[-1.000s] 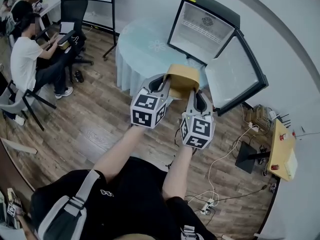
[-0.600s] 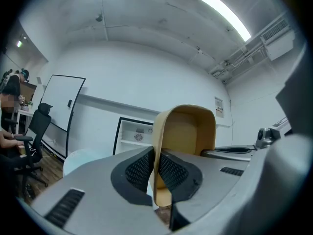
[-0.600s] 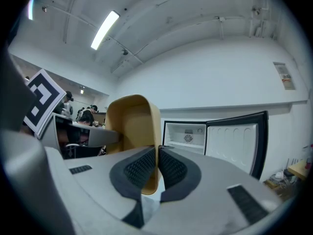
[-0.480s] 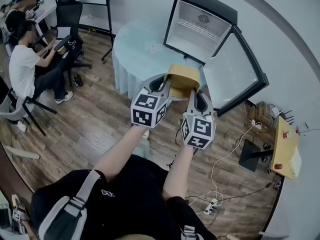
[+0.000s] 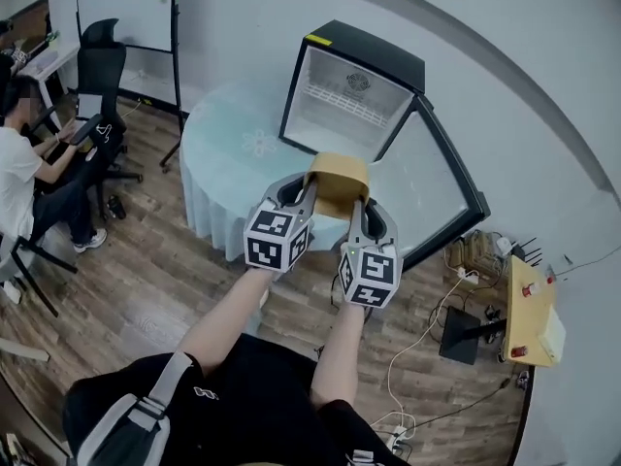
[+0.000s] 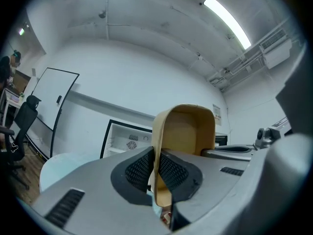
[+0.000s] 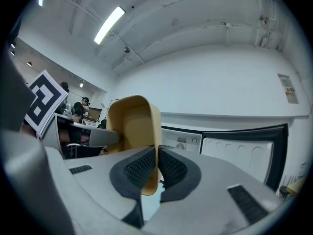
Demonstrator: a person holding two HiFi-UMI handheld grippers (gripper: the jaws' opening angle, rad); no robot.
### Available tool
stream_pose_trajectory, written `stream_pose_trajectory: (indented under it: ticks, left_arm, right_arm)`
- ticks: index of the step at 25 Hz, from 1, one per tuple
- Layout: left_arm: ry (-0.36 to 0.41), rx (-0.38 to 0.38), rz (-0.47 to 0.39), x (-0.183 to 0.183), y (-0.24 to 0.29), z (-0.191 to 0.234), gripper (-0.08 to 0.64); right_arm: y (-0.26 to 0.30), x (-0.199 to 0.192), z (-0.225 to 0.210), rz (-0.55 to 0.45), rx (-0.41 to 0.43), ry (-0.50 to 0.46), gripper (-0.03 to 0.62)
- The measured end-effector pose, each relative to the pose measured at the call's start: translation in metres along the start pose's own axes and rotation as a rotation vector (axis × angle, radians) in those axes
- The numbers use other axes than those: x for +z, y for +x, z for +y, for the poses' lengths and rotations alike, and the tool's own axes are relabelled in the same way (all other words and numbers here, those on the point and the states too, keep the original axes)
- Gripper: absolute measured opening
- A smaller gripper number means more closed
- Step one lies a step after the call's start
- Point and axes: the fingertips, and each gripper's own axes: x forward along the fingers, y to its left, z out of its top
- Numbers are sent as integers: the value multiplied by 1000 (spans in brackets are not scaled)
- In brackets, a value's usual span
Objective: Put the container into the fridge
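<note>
A tan open-topped container [image 5: 337, 179] hangs in the air between both grippers, in front of the open fridge [image 5: 351, 101]. My left gripper [image 5: 302, 194] is shut on the container's left wall [image 6: 157, 166], the wall pinched between its black pads. On the opposite side my right gripper [image 5: 356, 209] is shut on the right wall [image 7: 154, 146]. The fridge is small and black, with a white, bare interior; its door [image 5: 439, 187] is swung open to the right. In the left gripper view the fridge opening [image 6: 124, 139] shows behind the container.
The fridge stands on a round table with a pale blue cloth [image 5: 231, 153]. At far left a person [image 5: 21, 168] sits by an office chair [image 5: 100, 74]. Cables and a power strip [image 5: 439, 328] lie on the wooden floor at right, near a small yellow table [image 5: 529, 309].
The view has shifted: the fridge and table now sit closer and more centred ahead of the container. Both grippers keep the same hold on the container.
</note>
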Motion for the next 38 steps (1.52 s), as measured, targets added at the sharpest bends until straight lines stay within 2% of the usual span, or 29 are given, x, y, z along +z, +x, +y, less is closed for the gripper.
stream_pose_trajectory:
  ticks: [3,8,13,21,24,26,29,38]
  left_arm:
    - [14,3,10,1,38,12,18]
    - [5,26,41,-6,92,42,12]
    - [42,25,112,-24,152,71,17]
    - [64,-1,177,-38,255,120,20]
    - [30,-3,168,-36,283,141,20]
    - [-22,-3,167,-40,297,153,18]
    - [-107,-5,216,-68,308,158,15]
    - [-232,8,325,-129,337,200,17]
  right_arm:
    - [34,-5,-16,-8,1,34,23]
    - [88,-10,-30,0,5,22,28]
    - [152,-44,-52,33,8,140,26]
    - [257,-74,-86,74,-16,208,25]
    - [290,-72,-89,90,-15,185,25]
    - [305,-75,-89,117,-13,158,27]
    - [314,-94,-94,199,-12,117,28]
    - [354,-154,-81,333,34,172,35]
